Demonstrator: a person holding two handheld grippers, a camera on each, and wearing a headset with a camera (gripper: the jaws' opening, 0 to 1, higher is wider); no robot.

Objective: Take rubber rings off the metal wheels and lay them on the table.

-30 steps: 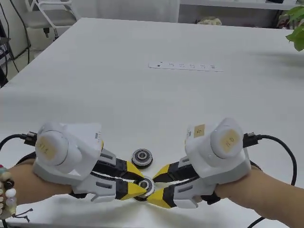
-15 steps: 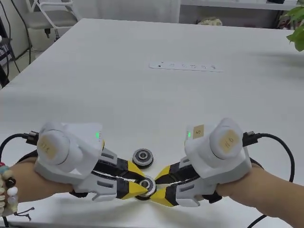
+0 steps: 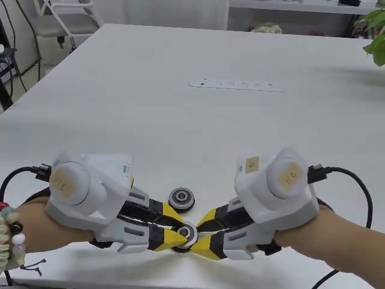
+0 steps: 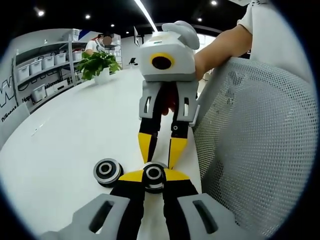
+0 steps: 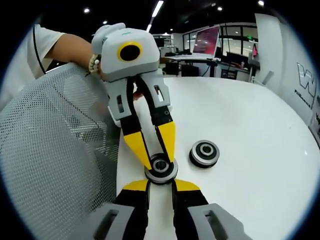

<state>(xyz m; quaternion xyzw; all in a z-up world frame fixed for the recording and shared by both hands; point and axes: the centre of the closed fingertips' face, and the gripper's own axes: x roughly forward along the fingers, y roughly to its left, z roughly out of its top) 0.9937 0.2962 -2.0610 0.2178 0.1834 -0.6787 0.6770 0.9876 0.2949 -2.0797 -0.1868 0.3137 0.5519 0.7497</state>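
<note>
Tabletop (image 3: 180,108), white and broad, carries a power strip (image 3: 236,85) far off, with a potted plant (image 4: 97,64) beyond. My left gripper (image 4: 154,176) and right gripper (image 5: 161,185) both pinch one dark-ringed metal wheel (image 3: 184,235) at the near edge; a second wheel (image 3: 180,198) lies just beside.

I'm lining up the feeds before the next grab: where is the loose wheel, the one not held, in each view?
Head view: loose wheel sits bottom centre, just beyond the held wheel.
Left gripper view: lower left, left of the held wheel.
Right gripper view: right of centre, right of the held wheel.
Shared landmark: the held wheel, pinched between left gripper and right gripper.
</note>
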